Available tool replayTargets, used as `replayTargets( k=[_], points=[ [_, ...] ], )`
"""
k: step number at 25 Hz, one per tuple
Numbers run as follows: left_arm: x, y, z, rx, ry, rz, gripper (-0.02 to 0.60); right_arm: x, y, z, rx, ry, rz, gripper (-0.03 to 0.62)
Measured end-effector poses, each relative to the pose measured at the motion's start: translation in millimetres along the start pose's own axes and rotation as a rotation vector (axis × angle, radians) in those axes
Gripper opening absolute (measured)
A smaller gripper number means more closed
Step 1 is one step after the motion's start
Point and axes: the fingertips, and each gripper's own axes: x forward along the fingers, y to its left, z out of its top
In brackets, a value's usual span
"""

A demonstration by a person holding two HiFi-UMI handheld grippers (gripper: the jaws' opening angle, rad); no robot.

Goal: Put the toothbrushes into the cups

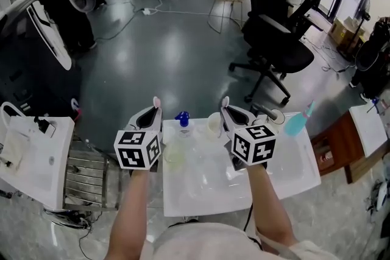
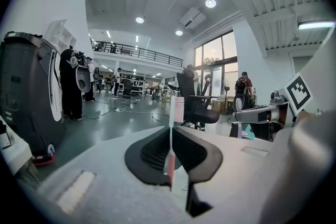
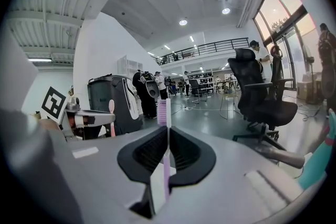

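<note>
My left gripper (image 1: pixel 155 111) is shut on a pink toothbrush (image 2: pixel 169 157) that stands upright between its jaws, bristle head (image 2: pixel 178 108) on top. A purple toothbrush (image 3: pixel 165 165), also upright, is clamped in my shut right gripper (image 1: pixel 225 109). Both grippers hover side by side over the back edge of a white washbasin (image 1: pixel 286 176). A clear yellowish cup (image 1: pixel 174 155) stands in the basin just right of the left gripper. A pale cup (image 1: pixel 214 125) stands at the back rim, left of the right gripper. In the left gripper view the right gripper (image 2: pixel 262 113) shows at the right.
A blue-capped bottle (image 1: pixel 182 121) stands between the two cups. A teal bottle (image 1: pixel 298 122) and a faucet (image 1: pixel 268 112) are at the basin's back right. A black office chair (image 1: pixel 274 39) stands beyond, a white unit (image 1: pixel 36 161) and a metal rack (image 1: pixel 85 176) at the left.
</note>
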Motion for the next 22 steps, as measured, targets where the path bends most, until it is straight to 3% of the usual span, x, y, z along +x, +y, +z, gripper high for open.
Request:
replayTargets(
  k=[13, 22],
  points=[
    [-2, 0, 2, 0.006, -0.005, 0.052, 0.015, 9, -12, 4, -0.001, -0.025, 0.018, 0.015],
    [-10, -19, 1, -0.003, -0.002, 0.152, 0.015, 16, -22, 5, -0.017, -0.005, 0.123, 0.015]
  ],
)
